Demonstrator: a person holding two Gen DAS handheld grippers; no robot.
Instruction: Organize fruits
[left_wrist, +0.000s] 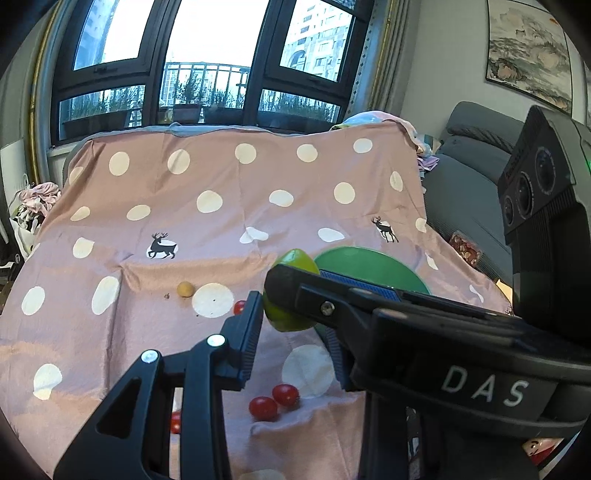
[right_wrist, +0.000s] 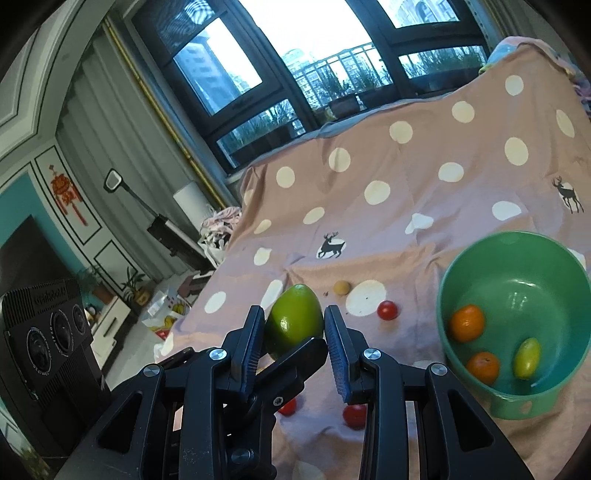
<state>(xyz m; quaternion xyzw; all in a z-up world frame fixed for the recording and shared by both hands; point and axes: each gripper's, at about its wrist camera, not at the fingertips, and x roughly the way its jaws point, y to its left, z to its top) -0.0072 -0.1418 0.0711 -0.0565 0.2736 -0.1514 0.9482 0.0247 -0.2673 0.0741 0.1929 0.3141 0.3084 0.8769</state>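
Partly sorted: two oranges (right_wrist: 467, 322) and a small yellow-green fruit (right_wrist: 527, 358) lying inside the round green plastic bowl (right_wrist: 554, 243). Left gripper (left_wrist: 291, 317) and right gripper (right_wrist: 294, 325) both clamped on one large smooth green mango (right_wrist: 293, 319), lifted above the pink polka-dot cloth (right_wrist: 406, 177). Left to gather: red cherry tomatoes (left_wrist: 275, 400), small tan fruit (left_wrist: 185, 288).

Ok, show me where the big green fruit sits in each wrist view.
Left wrist: green fruit at centre, partly hidden behind a crossing black finger, just left of the green bowl.
Right wrist: green fruit at lower centre, between the fingers.
Shared landmark: the small tan fruit on the dotted cloth.
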